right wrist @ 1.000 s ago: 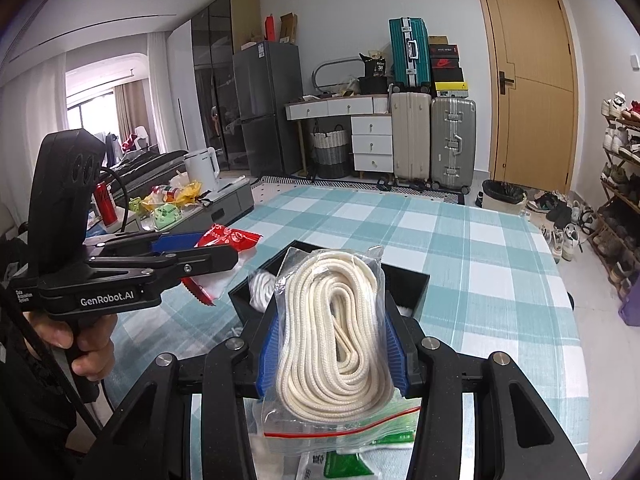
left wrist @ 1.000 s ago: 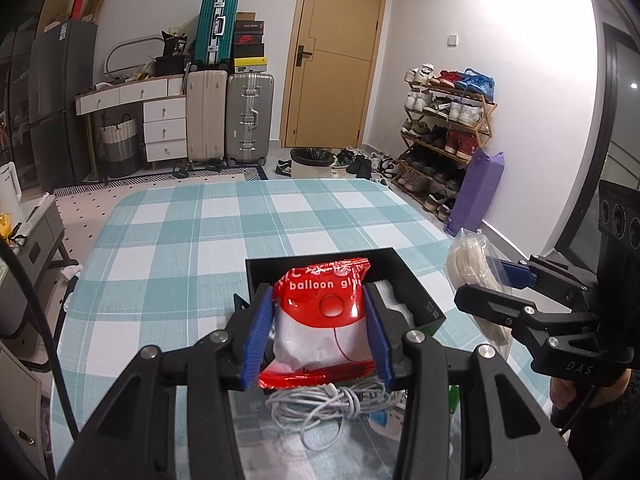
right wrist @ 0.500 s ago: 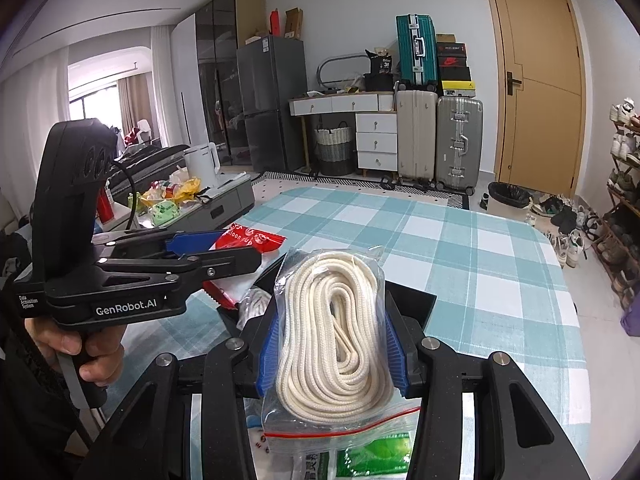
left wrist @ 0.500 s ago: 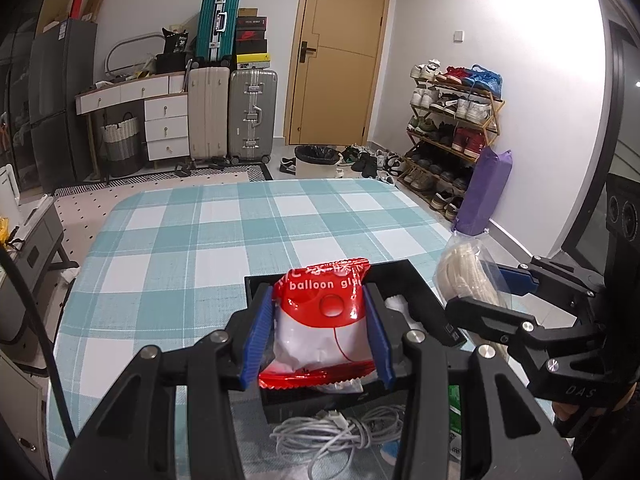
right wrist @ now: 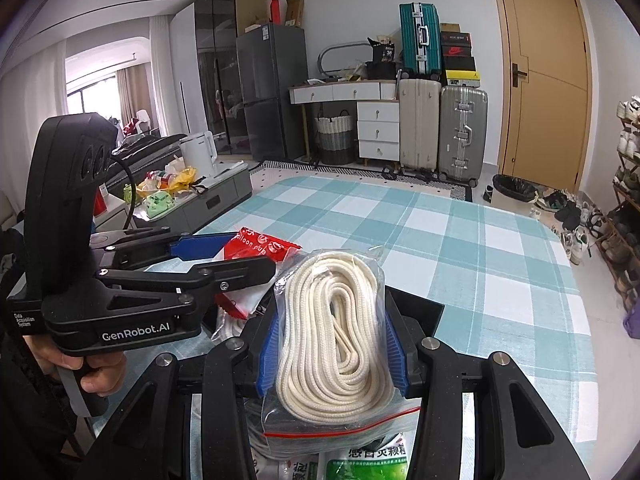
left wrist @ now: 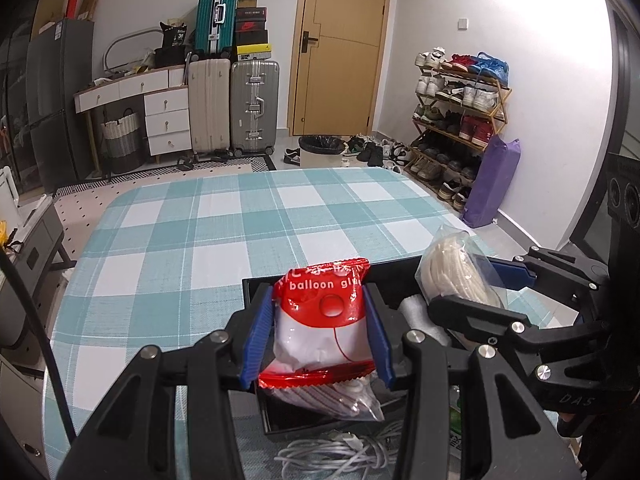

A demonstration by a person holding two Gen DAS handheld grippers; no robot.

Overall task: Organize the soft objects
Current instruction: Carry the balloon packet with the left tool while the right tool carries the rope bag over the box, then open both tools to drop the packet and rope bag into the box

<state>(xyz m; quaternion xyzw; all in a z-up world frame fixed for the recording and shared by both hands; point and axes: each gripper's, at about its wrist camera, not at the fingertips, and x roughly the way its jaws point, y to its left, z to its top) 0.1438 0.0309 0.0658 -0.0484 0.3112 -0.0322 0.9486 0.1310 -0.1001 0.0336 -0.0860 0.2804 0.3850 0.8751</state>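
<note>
My left gripper (left wrist: 318,336) is shut on a red and white balloon glue packet (left wrist: 322,320) and holds it over the black box (left wrist: 256,284) on the checked table. My right gripper (right wrist: 332,336) is shut on a clear zip bag of white rope (right wrist: 336,344) and holds it above the same box (right wrist: 424,312). In the left wrist view the rope bag (left wrist: 456,268) and right gripper show at the right. In the right wrist view the packet (right wrist: 256,246) and left gripper show at the left. Something white lies inside the box (left wrist: 416,312).
A coiled white cable (left wrist: 340,452) lies on the table in front of the box. Green and white sachets (right wrist: 360,460) lie under the rope bag. The teal checked tablecloth (left wrist: 224,232) stretches beyond the box. Suitcases, a shoe rack and a door stand behind.
Both grippers have moved forward and closer together over the black box, each still holding its item. The cable now sits nearer the bottom edge of the left wrist view.
</note>
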